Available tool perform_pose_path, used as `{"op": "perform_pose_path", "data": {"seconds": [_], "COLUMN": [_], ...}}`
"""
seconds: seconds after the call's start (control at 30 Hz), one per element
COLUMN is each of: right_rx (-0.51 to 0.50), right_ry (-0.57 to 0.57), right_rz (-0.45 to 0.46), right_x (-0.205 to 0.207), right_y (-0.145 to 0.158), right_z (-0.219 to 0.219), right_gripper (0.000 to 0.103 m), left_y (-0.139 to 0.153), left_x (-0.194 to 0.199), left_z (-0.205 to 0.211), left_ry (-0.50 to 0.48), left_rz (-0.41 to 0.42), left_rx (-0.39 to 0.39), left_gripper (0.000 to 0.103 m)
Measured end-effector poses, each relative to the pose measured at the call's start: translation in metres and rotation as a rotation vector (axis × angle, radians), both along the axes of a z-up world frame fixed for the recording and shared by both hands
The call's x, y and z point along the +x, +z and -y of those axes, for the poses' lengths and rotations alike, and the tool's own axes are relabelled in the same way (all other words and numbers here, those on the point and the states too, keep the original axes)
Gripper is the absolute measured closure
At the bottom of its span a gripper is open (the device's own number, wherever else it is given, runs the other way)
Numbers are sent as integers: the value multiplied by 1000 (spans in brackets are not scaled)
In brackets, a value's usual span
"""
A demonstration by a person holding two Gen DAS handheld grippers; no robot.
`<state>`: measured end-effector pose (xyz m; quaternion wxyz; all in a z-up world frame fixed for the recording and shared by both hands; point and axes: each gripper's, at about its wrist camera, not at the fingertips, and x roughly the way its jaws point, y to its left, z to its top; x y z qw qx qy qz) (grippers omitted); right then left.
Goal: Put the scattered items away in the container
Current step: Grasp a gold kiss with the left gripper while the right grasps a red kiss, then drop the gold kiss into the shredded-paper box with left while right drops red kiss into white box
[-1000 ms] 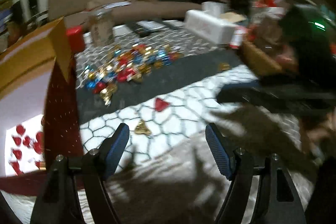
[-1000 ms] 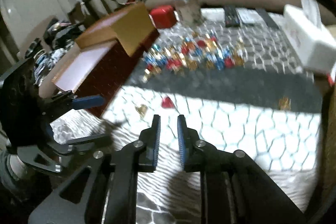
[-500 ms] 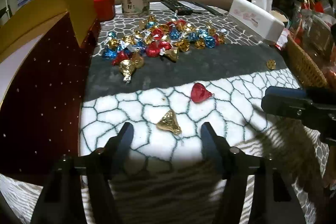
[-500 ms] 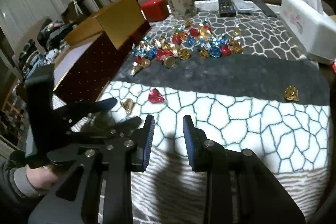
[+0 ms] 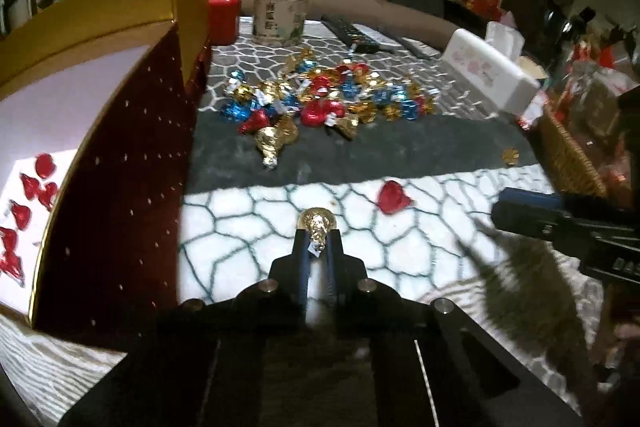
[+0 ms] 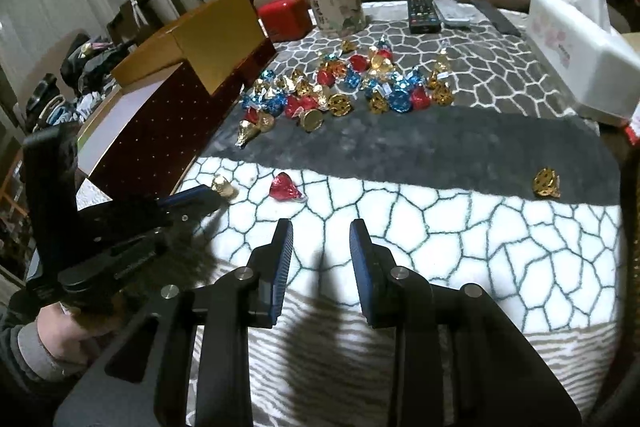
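Observation:
My left gripper (image 5: 317, 241) is shut on a gold foil candy (image 5: 316, 225) on the white part of the patterned cloth; in the right wrist view the same gold candy (image 6: 223, 185) sits at the left gripper's tip (image 6: 212, 195). A red candy (image 5: 393, 197) (image 6: 285, 187) lies just beside it. A heap of red, blue and gold candies (image 5: 320, 103) (image 6: 344, 87) lies farther back. The dark red box with gold flaps (image 5: 116, 163) (image 6: 160, 123) stands at the left, several red candies on its white floor. My right gripper (image 6: 320, 233) hovers open over the cloth, nothing between its fingers.
A lone gold candy (image 6: 546, 182) (image 5: 510, 155) lies at the right. Behind the heap stand a clear jar (image 5: 282, 9), a red tin (image 5: 222, 17), remotes (image 6: 424, 13) and a white tissue box (image 6: 580, 47). A wicker basket (image 5: 568, 151) borders the right edge.
The left gripper moved forward and down to the gold candy and closed on it. The right gripper opened a little and stayed in place.

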<state>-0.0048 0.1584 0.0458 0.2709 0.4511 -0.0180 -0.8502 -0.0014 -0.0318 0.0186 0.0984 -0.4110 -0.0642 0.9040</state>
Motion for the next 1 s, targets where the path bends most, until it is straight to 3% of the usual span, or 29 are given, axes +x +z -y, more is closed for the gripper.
{"op": "perform_pose_path", "data": {"seconds": [0.07,0.4,0.6,0.63,0.7,0.73,0.77,0.9,1.0], "right_rx": [2,2,92,114,160,182,212,242,150], "right_ry": [7,55,148,171,242,270,297,332,298], "right_rz": [0,-28,-81,-95,-103,-101,-97,-108,-70], "right_x": [0,1,-16,-20,-28,-30,-32,-34,-40], "right_y": [0,4,0,-1,-9,-13,-20,-34,-34], "right_z": [2,13,37,43,59,65,71,79,67], "right_gripper": [74,74,74,74,73,73,73,79,83], "left_y": [0,-2,-8,-8,-8,-8,-8,-8,-7], "left_x": [1,-7,-10,-9,-8,-7,-7,-13,-19], "left_z": [4,-5,-14,-14,-16,-18,-20,-24,-23], "left_ry": [-3,-37,-82,-99,-135,-154,-166,-151,-136], "left_rz": [7,36,63,64,59,56,50,33,37], "left_rx": [26,-28,-90,-84,-66,-56,-52,-76,-50], "left_gripper": [95,89,83,79,64,50,45,43,44]}}
